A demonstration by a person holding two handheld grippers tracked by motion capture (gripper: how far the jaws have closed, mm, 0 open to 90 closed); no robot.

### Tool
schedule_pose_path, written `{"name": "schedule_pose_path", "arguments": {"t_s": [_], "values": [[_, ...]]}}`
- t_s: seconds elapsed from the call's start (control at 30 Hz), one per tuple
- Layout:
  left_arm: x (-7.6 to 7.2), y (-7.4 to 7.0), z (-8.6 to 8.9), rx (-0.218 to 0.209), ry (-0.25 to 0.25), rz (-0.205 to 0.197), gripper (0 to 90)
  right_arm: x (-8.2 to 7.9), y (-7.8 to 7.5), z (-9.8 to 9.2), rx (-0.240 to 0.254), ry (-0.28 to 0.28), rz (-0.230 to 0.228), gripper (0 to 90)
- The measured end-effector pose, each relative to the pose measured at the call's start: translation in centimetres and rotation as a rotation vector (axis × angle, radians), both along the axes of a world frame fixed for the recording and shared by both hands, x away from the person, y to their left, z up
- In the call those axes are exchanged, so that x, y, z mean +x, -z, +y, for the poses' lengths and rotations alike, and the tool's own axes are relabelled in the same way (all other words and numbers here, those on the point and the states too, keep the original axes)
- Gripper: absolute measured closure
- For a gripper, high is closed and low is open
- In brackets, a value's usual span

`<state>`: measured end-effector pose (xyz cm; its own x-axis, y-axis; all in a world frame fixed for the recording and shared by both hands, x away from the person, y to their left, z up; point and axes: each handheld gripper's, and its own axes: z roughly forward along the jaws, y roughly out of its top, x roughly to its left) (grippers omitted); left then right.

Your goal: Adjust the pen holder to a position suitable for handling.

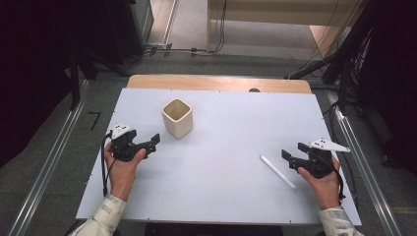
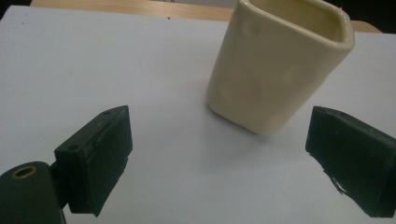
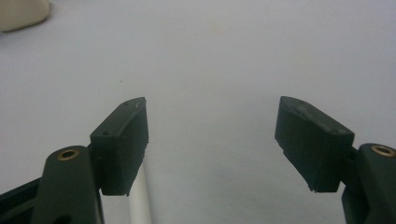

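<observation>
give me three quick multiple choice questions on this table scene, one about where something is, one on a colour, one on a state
1. Where does the white stick lie?
A. inside the cup
B. on the table by the right gripper
C. under the left gripper

2. What colour is the cup?
A. cream
B. red
C. black

3. How do the left gripper's jaws stand?
A. shut on the cup
B. shut on nothing
C. open

Answers: 1 B, it lies flat on the white table beside that gripper. 2 A, its walls are pale cream. 3 C, a wide gap shows between the jaws.

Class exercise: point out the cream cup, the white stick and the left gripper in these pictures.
cream cup (image 1: 178, 123): high view, on its front wall.
white stick (image 1: 278, 171): high view, midway along its length.
left gripper (image 1: 153, 142): high view, between its open jaw tips.
</observation>
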<state>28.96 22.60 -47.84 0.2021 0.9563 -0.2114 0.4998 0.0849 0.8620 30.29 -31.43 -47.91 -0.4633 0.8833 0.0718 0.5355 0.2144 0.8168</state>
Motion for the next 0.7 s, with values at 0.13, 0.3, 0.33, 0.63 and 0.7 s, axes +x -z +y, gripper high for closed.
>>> {"name": "schedule_pose_path", "arguments": {"t_s": [0.13,0.3,0.33,0.63,0.7], "values": [[0.6,-0.4,0.0,-0.003,-0.006,-0.017,9.3,0.1,0.1,0.0,0.000,-0.003,0.000,24.8],[1.6,-1.1,-0.1,0.005,-0.004,-0.038,9.7,0.1,0.1,0.0,0.002,-0.005,0.003,24.7],[1.9,-1.2,-0.1,0.000,-0.008,-0.042,10.7,0.1,0.1,0.0,0.001,-0.005,0.003,24.7],[3.8,-2.6,-0.6,-0.016,0.030,-0.044,11.4,0.1,0.1,0.1,-0.001,-0.007,0.004,24.9],[4.3,-3.0,-0.7,-0.014,0.031,-0.048,11.5,0.1,0.1,0.1,0.000,-0.008,0.006,24.9]]}}
